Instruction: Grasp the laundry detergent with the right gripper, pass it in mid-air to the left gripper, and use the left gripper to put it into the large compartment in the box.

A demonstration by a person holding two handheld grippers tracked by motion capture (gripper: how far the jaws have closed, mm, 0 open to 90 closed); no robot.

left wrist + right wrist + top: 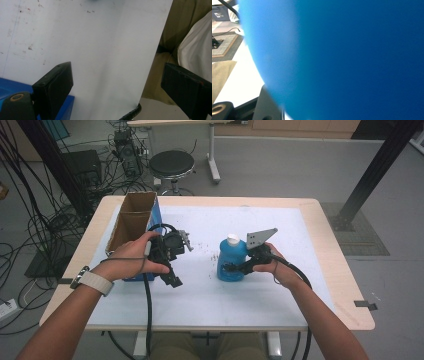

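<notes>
White paper covers the wooden desk (325, 220), where a blue plastic bottle with a white cap (231, 260) stands. Right gripper (235, 267) clasps its lower body; left gripper (172, 280), beside the bottle, gapes empty.

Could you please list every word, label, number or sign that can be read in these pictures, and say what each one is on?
No text can be read in these pictures.
Blue bottle: no label can be seen on the side that shows.
Cardboard box: no print can be made out on its blue side.
Grey box on the floor: it carries a small white label, too blurred to read.
</notes>
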